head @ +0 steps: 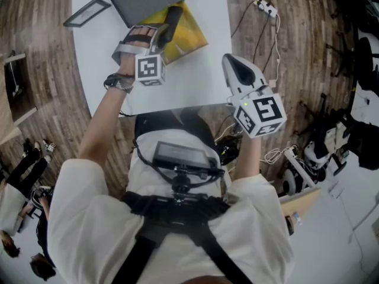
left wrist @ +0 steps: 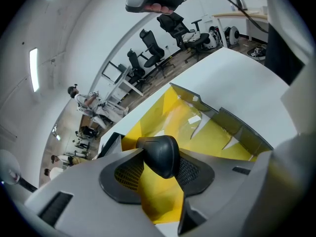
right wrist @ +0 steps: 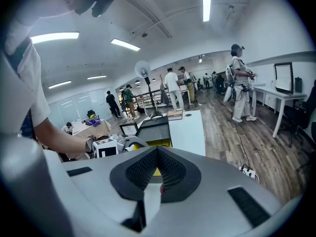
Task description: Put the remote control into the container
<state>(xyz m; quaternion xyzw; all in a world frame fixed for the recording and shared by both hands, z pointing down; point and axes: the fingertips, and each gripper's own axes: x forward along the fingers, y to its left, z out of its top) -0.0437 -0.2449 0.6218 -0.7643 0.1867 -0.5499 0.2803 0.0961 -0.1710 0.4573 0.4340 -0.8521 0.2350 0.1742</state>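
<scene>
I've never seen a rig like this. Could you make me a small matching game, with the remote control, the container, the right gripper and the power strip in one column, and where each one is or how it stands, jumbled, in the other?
Things
1. remote control
2. container
3. right gripper
4. power strip

Places or states
A. yellow, on the white table
B. on the wooden floor
C. between the jaws of the left gripper
D. jaws together, nothing in them

Pairs: 1-C, 2-A, 3-D, 4-B.
</scene>
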